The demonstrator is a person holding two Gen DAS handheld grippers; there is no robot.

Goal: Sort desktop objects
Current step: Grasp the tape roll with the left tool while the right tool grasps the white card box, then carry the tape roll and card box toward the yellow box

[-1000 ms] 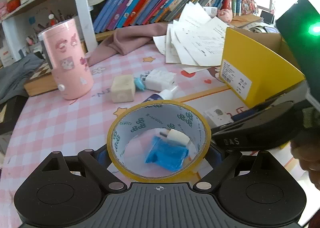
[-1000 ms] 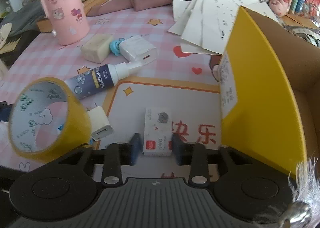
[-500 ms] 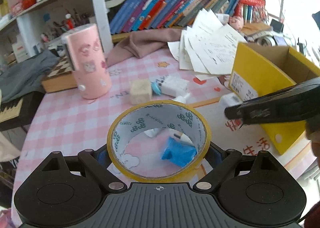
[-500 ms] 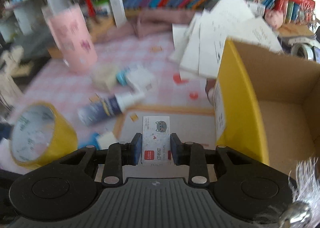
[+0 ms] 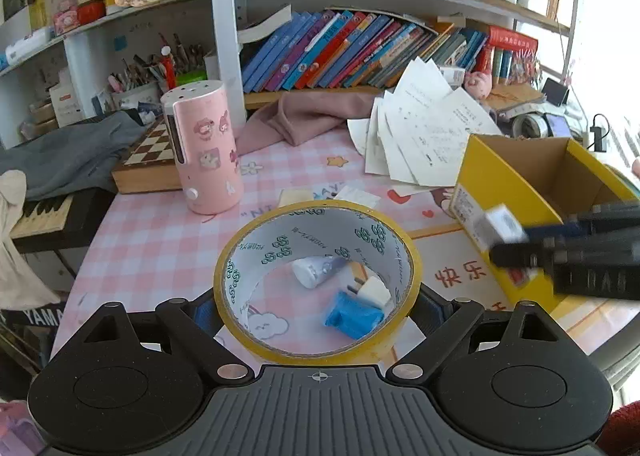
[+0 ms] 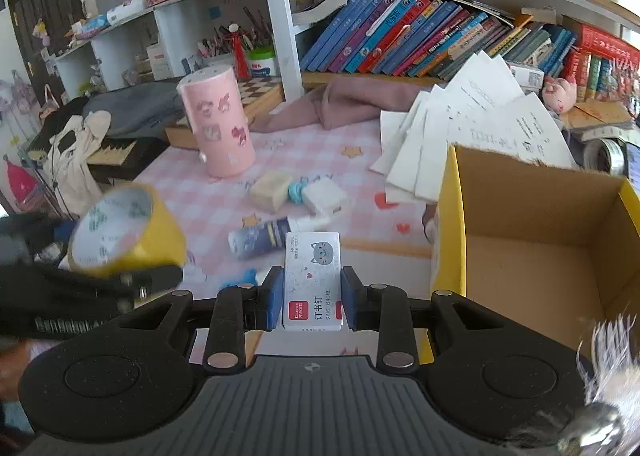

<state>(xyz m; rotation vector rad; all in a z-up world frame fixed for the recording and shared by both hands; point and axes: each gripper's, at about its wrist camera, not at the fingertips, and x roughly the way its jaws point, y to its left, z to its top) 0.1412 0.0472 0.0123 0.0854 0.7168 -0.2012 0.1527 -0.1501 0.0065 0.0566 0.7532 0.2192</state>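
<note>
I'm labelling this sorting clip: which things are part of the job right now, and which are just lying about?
In the job: tape roll in left gripper; staple box in right gripper; yellow carton.
Lying about: pink canister, papers, books.

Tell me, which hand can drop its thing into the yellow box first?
Probably the right. The right gripper holds the staple box right beside the open yellow box, raised near its rim. The left gripper, clamping the tape roll, sits farther from it.
</note>
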